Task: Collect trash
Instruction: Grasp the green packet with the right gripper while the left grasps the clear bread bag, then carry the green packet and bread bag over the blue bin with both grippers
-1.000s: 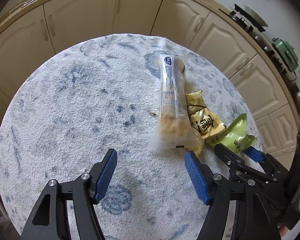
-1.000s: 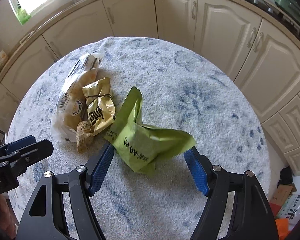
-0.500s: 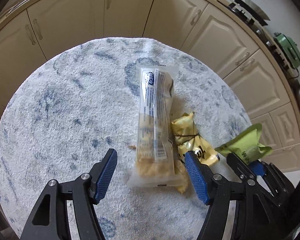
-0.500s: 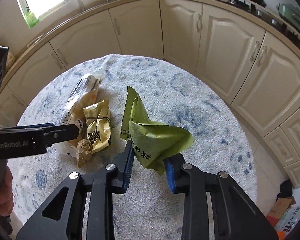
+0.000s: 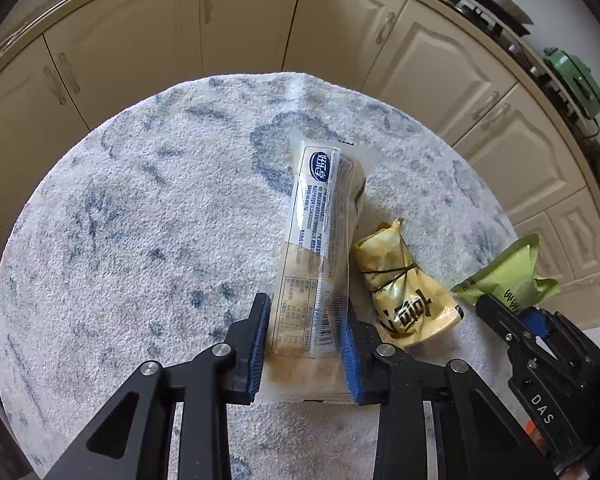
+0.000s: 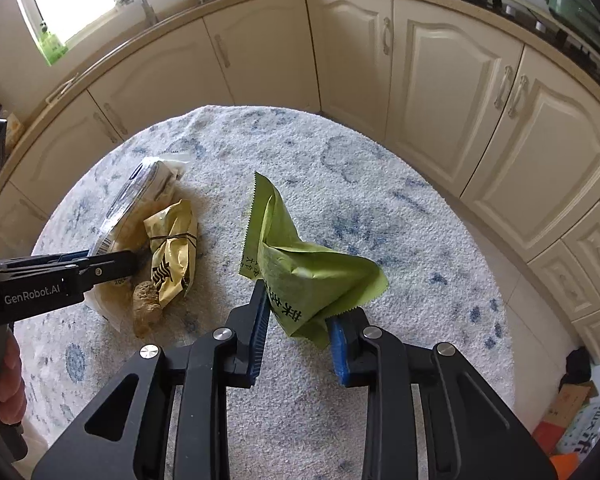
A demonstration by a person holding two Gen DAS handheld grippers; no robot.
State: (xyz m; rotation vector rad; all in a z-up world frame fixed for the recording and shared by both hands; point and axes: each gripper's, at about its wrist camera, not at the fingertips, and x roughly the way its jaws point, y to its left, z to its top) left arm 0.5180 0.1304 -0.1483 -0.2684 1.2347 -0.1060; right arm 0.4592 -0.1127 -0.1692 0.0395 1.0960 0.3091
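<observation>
My left hand-held gripper (image 5: 304,344) pinches the clear wrapper (image 5: 320,248) at lower centre; my right hand-held gripper (image 6: 300,324) pinches the green wrapper (image 6: 300,264), mid-frame. The gold wrapper (image 5: 404,292) lies on the rug (image 5: 140,220), touching the clear one. Cabinets (image 6: 420,80) fill the top.

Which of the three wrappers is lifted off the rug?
The green wrapper, held in the right gripper. The clear wrapper and the yellow one lie on the rug.
</observation>
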